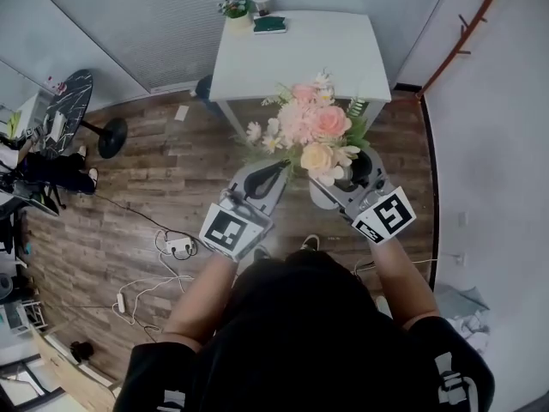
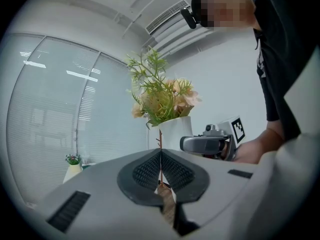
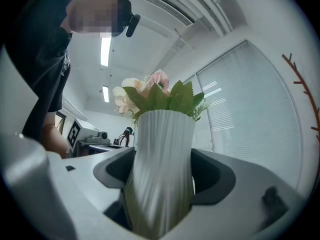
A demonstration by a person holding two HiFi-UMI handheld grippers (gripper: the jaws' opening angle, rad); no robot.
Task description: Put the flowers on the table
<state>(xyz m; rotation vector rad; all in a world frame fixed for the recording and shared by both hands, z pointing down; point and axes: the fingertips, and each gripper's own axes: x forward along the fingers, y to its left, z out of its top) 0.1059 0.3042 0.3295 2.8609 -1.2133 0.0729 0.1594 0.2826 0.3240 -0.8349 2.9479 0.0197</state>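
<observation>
Two grippers held up over the wooden floor [image 1: 129,196]. Right gripper [image 1: 356,172]: jaws apart, clamped on one white ribbed vase [image 3: 162,154], one jaw at each side. One bunch of flowers [image 1: 313,127], pink and cream, just above these jaws. Left gripper [image 1: 273,174]: jaws pressed together on one thin brown twig [image 2: 160,136]. One white desk [image 1: 326,50] beyond both pairs of jaws, well apart from them.
</observation>
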